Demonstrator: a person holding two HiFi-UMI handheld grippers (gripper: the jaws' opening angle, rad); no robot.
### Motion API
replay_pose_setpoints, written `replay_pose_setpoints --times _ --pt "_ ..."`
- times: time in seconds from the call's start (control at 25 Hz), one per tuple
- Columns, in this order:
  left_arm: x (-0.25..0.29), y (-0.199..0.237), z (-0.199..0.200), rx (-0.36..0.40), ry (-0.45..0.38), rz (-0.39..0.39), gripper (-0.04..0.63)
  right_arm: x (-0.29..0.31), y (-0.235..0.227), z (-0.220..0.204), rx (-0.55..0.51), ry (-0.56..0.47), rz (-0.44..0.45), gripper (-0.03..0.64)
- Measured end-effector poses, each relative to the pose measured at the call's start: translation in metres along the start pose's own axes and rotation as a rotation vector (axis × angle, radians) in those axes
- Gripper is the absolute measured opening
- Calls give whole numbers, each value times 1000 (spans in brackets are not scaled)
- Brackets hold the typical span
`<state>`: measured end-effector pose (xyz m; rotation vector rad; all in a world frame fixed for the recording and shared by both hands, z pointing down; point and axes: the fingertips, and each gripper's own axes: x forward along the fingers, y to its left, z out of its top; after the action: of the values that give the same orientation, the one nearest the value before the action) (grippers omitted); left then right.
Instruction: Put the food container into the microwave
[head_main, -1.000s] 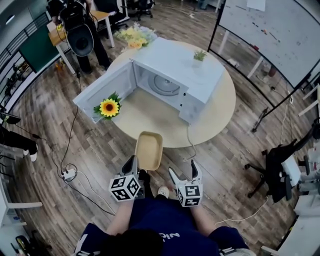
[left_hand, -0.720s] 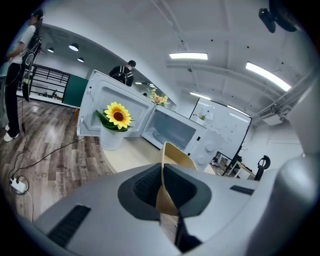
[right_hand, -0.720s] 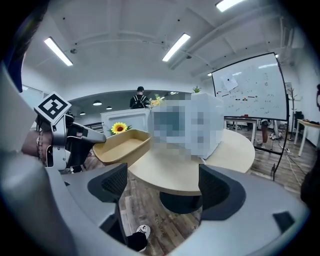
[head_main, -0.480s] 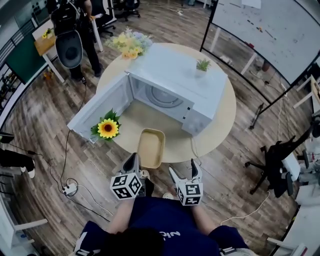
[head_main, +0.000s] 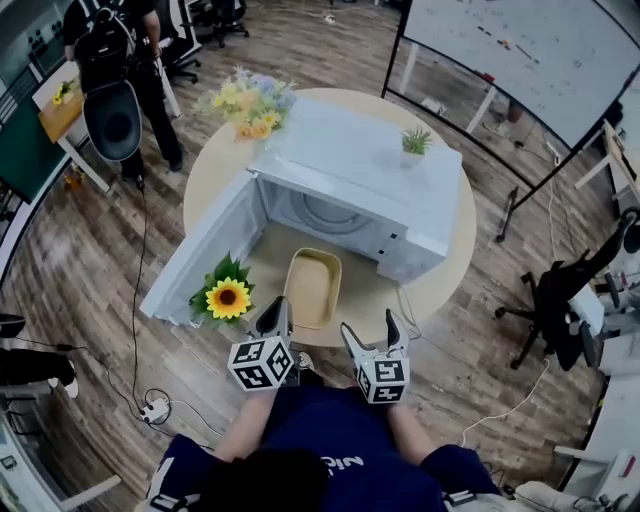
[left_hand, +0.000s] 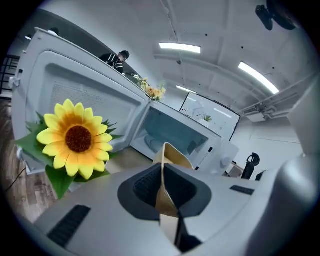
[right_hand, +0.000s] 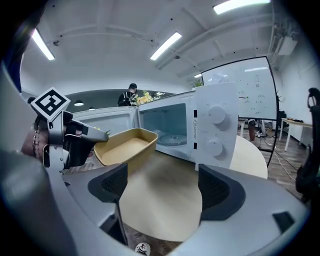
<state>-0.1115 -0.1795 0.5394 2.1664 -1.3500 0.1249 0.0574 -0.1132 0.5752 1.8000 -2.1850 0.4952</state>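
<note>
Container (head_main: 312, 288) has advanced over table (head_main: 372, 296), microwave (head_main: 360, 150) mouth at 12. Left gripper (head_main: 275, 318) clamped on its rim. Right gripper (head_main: 371, 333) jaws apart, empty. Insertion next.

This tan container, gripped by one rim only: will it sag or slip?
Probably light: the food container looks empty and hangs near level from one rim grip. Its thin wall may flex where the left gripper pinches it.
</note>
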Motion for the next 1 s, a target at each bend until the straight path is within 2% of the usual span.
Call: replay_pose_setpoints --times 0.12,0.36,1.0 --pt "11 7 6 1 10 -34 20 10 4 0 21 2 -32 434" --pt "23 13 23 -1 -32 -61 19 24 5 0 51 14 -64 433" --pt "65 9 38 -134 -24 -54 18 54 -6 24 16 43 36 425"
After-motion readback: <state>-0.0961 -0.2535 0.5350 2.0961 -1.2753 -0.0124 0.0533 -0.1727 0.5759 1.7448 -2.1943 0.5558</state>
